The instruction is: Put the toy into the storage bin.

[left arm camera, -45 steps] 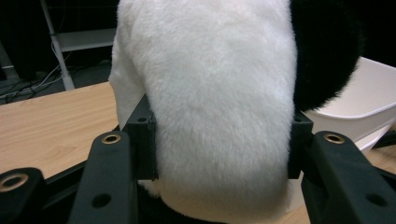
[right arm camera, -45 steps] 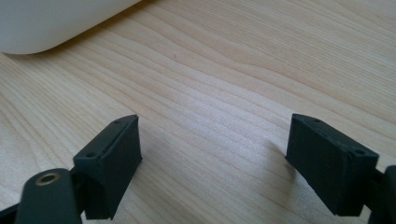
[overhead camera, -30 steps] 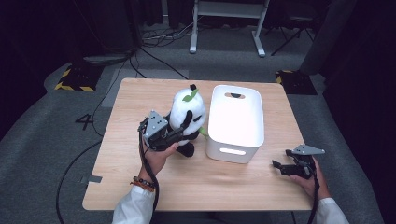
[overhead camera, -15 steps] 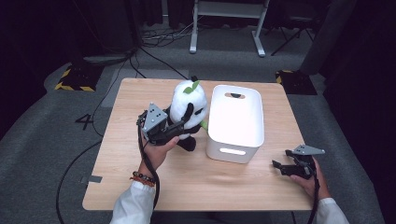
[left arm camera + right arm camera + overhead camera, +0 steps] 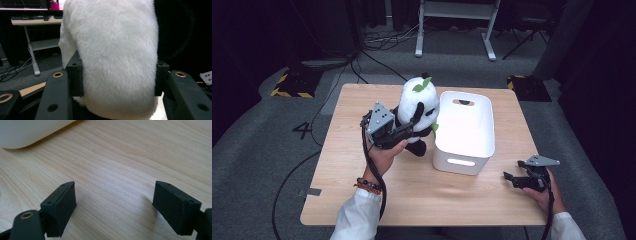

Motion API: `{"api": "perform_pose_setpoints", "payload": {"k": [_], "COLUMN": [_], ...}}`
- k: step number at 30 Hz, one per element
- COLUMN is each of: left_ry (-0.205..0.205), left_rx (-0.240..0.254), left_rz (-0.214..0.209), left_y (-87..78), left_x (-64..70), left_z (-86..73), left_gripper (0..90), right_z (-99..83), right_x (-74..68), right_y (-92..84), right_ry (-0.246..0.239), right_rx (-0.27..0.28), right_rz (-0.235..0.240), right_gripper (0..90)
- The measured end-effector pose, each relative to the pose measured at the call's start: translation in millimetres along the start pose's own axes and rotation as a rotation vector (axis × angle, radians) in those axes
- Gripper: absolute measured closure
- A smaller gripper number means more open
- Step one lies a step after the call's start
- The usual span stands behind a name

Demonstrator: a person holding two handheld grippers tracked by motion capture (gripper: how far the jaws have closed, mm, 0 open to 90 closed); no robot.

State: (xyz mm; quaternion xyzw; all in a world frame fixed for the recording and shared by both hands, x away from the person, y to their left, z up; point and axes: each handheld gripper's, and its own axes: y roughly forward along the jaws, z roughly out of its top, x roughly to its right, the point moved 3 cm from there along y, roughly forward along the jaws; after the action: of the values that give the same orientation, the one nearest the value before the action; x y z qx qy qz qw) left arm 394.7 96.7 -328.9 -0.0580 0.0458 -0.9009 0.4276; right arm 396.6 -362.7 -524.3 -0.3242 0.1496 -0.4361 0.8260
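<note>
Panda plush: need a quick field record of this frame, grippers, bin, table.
held item: panda plush, upright, beside the bin
left gripper: jaws clamped on the plush's white body, pads pressing into the fur
right gripper: jaws open, nothing between them, low over the table at the near right
white bin: open top, inside looks empty
plush in bin: not yet

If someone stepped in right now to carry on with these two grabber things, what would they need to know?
Left gripper: shut on the plush panda, pads pressing into its white fur, holding it upright beside the white bin.
Right gripper: open, nothing between its jaws, low over the wooden table near the bin's front right corner.
Done: the panda is gripped.
Left: probably to carry it over the bin's rim, let it go inside, then draw the left gripper clear.
</note>
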Motion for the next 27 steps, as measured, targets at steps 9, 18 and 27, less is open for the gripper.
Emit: {"api": "perform_pose_setpoints", "payload": {"k": [9, 18, 27], "left_ry": [0.007, 0.021, 0.027], "left_rx": [0.007, 0.018, 0.038], "left_rz": [-0.005, -0.015, -0.016], "left_y": [5.3, 12.3, 14.8], "left_x": [3.8, 14.6, 17.4], "left_z": [8.7, 17.5, 29.2], "left_gripper": [45.4, 45.3, 45.3], "right_z": [-0.1, -0.1, -0.3], "right_x": [0.2, 0.2, 0.3], "right_y": [-0.1, -0.1, -0.2], "right_ry": [0.001, 0.001, 0.001], "right_rx": [-0.001, -0.001, -0.002], "right_rz": [0.002, 0.002, 0.004], "right_gripper": [18.9, 19.1, 19.1]}}
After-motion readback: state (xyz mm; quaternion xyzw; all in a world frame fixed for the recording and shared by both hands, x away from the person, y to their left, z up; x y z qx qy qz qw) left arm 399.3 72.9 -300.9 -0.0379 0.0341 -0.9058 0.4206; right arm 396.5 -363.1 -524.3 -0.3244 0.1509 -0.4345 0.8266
